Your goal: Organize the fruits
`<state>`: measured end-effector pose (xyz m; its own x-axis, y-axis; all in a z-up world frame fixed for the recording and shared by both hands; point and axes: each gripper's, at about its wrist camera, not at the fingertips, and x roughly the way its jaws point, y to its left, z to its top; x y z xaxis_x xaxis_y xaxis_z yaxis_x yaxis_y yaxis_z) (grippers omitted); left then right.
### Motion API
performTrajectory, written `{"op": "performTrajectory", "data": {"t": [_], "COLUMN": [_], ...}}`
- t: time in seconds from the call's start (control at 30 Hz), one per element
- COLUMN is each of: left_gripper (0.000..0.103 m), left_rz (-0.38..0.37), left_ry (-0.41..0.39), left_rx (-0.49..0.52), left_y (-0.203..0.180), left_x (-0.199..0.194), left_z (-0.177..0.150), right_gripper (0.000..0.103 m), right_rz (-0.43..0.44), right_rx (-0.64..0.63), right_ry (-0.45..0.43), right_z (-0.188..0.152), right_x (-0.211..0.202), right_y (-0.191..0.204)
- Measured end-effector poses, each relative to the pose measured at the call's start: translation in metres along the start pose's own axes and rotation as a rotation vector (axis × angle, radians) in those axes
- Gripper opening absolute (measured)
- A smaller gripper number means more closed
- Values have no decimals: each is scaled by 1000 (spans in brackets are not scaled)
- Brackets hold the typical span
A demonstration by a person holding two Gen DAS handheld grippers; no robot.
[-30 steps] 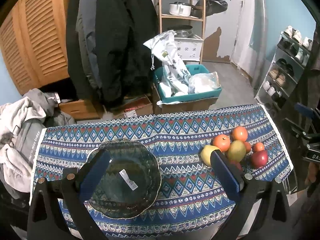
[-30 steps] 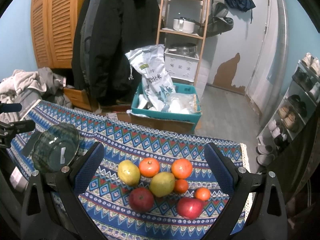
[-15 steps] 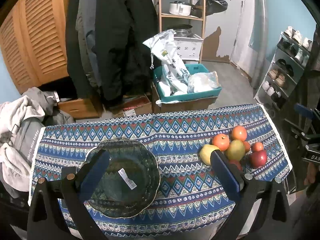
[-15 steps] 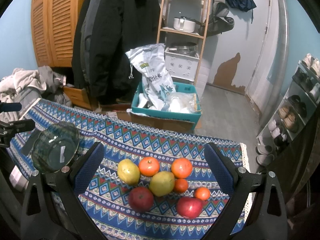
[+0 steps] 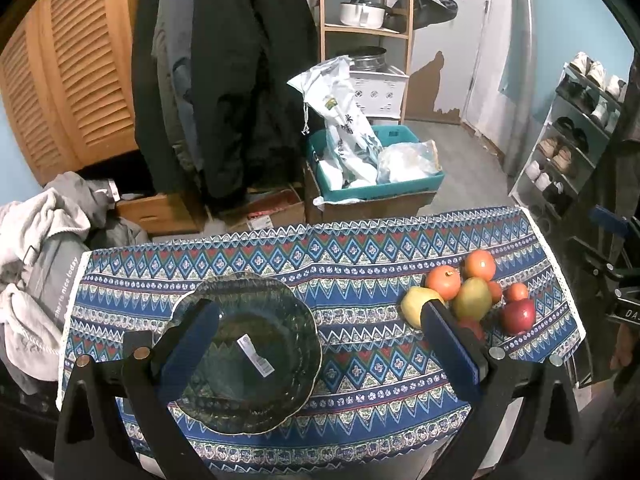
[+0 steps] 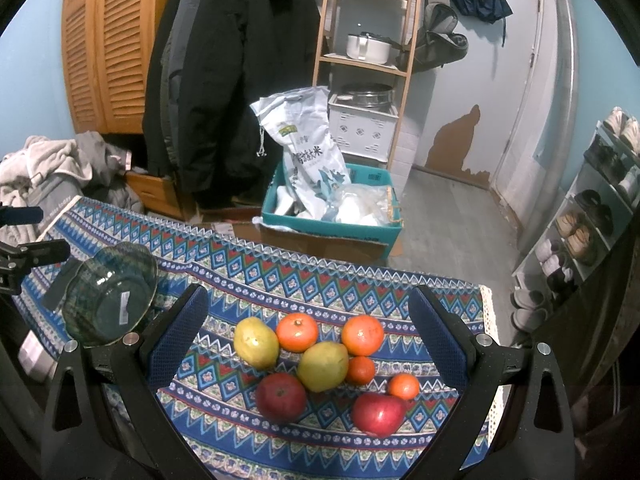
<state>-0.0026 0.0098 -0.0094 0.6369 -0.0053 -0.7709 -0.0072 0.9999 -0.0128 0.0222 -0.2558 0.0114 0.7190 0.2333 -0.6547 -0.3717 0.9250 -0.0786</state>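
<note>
A dark glass bowl [image 5: 248, 352] with a white sticker sits empty on the left of the patterned tablecloth [image 5: 344, 256]. My left gripper [image 5: 320, 336] hovers open above it, nothing between its fingers. On the right lie several fruits in a cluster: two yellow pears [image 6: 255, 342] [image 6: 323, 366], two red apples [image 6: 281, 398] [image 6: 378, 414], two large oranges [image 6: 298, 332] [image 6: 363, 335] and two small ones [image 6: 404, 386]. My right gripper [image 6: 310, 330] stands open over this cluster, holding nothing. The bowl [image 6: 110, 292] shows at the left in the right wrist view.
Beyond the table's far edge stand a teal crate [image 6: 332, 224] with a white sack on a cardboard box, hanging dark coats [image 6: 232, 80], a wooden shelf [image 6: 360, 40] and a shoe rack [image 6: 592, 216]. A heap of grey clothes [image 5: 36, 248] lies at the left.
Both views have barely shifted; the left gripper drifted slightly back from the bowl. Fruits and bowl have not moved.
</note>
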Motion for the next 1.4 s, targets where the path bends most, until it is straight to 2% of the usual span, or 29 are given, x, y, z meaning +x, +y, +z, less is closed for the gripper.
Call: {"op": "performTrajectory", "data": {"t": [1.03, 1.4], "left_gripper": [102, 102], "left_rz": [-4, -13], "left_ry": [23, 16], "left_rx": [7, 38], "left_y": [-2, -13], "left_x": [8, 10], "left_z": [1, 3], "right_gripper": [98, 98], "right_rz": [-2, -7], "right_rx": [-2, 7], "right_ry": [4, 14], "right_z": [-1, -15], "right_x": [0, 0], "right_y": [0, -13]}}
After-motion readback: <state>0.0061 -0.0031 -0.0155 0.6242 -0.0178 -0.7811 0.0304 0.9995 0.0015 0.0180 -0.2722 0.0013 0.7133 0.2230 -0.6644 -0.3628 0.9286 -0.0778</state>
